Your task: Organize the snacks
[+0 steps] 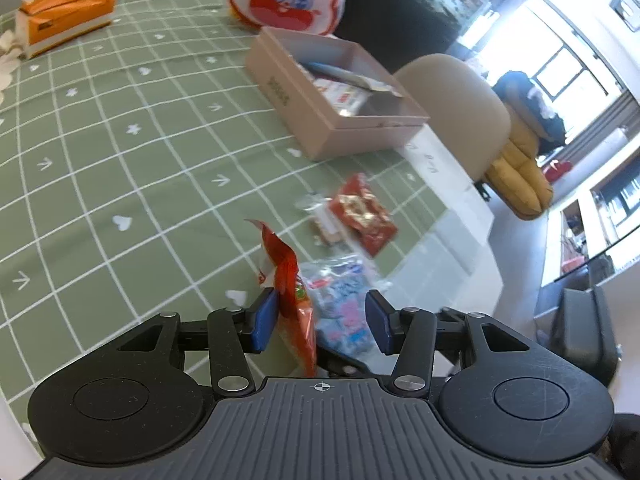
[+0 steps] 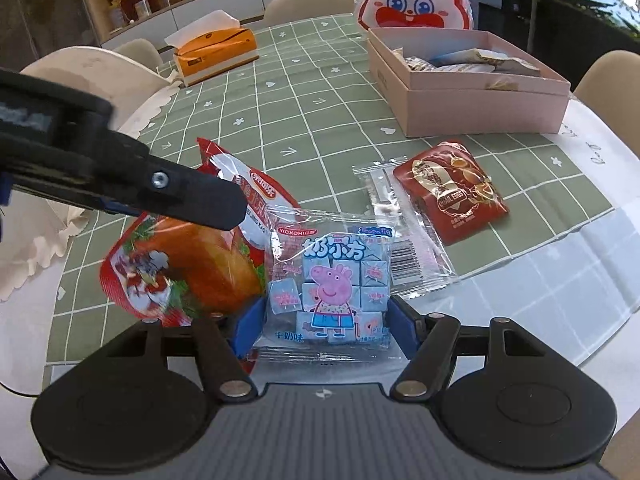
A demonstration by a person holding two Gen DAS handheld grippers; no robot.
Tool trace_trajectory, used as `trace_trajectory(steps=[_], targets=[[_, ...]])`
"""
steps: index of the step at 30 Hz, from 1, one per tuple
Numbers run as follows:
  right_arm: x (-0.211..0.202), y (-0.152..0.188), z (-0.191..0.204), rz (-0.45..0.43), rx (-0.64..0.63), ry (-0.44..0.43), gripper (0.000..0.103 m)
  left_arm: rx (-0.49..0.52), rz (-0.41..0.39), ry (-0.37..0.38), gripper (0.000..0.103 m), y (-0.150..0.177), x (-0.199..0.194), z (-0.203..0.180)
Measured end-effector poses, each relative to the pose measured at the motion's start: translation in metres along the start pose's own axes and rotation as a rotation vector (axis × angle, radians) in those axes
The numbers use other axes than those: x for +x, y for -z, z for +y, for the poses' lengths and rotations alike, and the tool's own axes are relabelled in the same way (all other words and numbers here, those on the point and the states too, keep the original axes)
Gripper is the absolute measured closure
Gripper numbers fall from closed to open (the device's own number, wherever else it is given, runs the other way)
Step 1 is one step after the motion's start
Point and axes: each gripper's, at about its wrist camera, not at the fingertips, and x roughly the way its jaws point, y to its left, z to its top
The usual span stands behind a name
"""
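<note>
My right gripper [image 2: 325,320] is shut on a blue milk-cube packet [image 2: 328,276] with a pink pig on it, its side edges pressed between both blue pads. My left gripper [image 1: 322,320] stands open. An orange-red meat packet [image 1: 294,296] stands on edge against its left pad, well apart from the right pad. In the right wrist view that packet [image 2: 180,268] lies tilted left of the blue one, under a black left-gripper finger [image 2: 192,194]. Further back is the pink box [image 2: 480,108] [image 1: 280,96] with several snacks inside.
A red-brown quail-egg packet [image 2: 452,196] [image 1: 364,216] and a clear wrapper [image 2: 400,232] lie on the green checked cloth [image 1: 120,140] before the box. An orange tissue box [image 2: 216,52] and a rabbit-face bag [image 2: 416,0] stand farther back. A beige chair [image 1: 456,104] flanks the table's edge.
</note>
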Motion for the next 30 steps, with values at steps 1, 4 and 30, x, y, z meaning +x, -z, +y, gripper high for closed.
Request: trace_trajectory(steps=[1,4,30], targets=[[0.000,0.000,0.000,0.003,0.001,-0.004,0.035,0.003,-0.001,-0.001,0.050,0.001,0.000,-0.003],[0.000,-0.001,-0.002,0.013,0.001,-0.009,0.035,0.008,0.000,0.007,0.050,0.002,-0.001,-0.007],[-0.006,0.009,0.001,-0.011,-0.010,0.001,0.035,-0.105,0.018,-0.009,0.061,0.007,0.049,0.025]])
